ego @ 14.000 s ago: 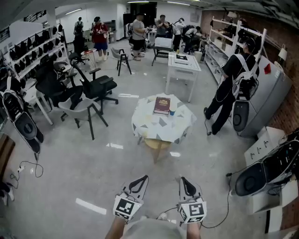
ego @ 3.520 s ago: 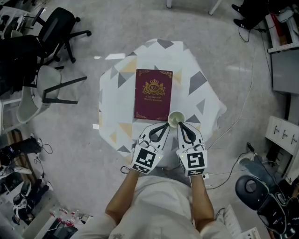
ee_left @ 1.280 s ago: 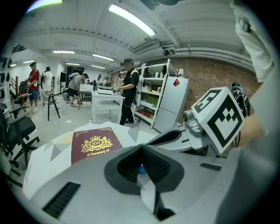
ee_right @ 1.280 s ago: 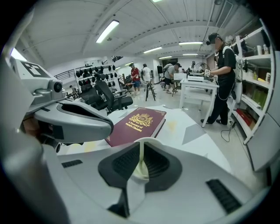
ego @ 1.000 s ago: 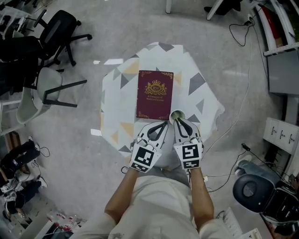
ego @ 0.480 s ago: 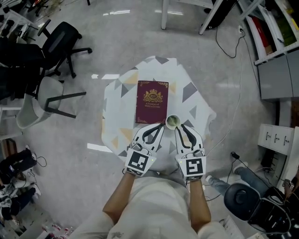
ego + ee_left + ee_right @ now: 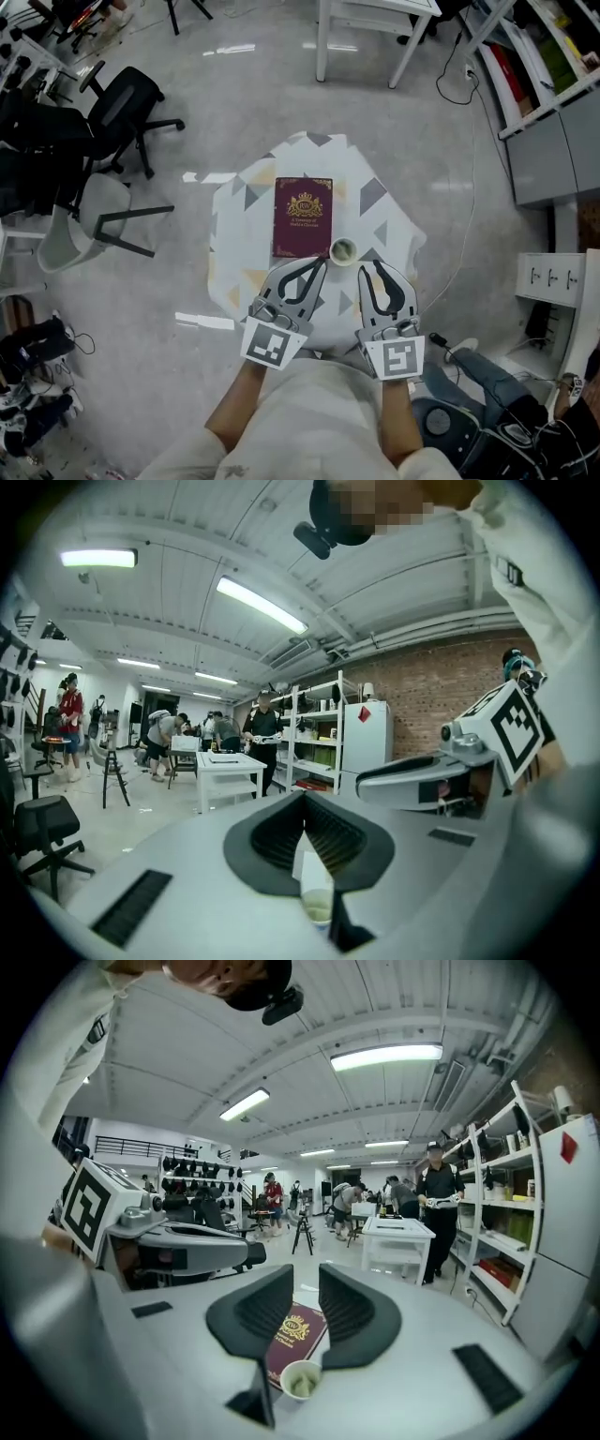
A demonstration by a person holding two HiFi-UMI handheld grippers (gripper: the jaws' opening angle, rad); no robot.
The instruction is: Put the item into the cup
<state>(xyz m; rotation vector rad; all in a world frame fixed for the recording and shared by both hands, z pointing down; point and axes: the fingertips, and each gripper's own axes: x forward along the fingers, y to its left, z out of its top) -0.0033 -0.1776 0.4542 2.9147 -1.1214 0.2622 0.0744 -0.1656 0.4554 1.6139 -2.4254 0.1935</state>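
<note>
The cup (image 7: 343, 250) stands on the small clothed table (image 7: 375, 202), just beside the near right corner of a dark red book (image 7: 303, 217). Something pale green lies inside the cup; what it is cannot be made out.

The left gripper (image 7: 317, 267) hangs over the table's near edge with its jaw tips pressed together and nothing caught between them. The right gripper (image 7: 372, 269) hangs just right of it, jaws a little apart and empty, with the book and cup showing beyond the gap.

A black chair (image 7: 127, 103) and a grey chair (image 7: 94, 220) stand to the left. A white table (image 7: 375, 9) stands on the far side, and shelves (image 7: 544, 56) run along the right wall. A cable (image 7: 473, 187) trails over the floor right of the table. In the gripper views, people stand far off in the room.

From the head view, the grippers and the person's body cover the table's near edge. In the left gripper view, the jaws hide nearly all of the table, leaving only the cup's rim.
</note>
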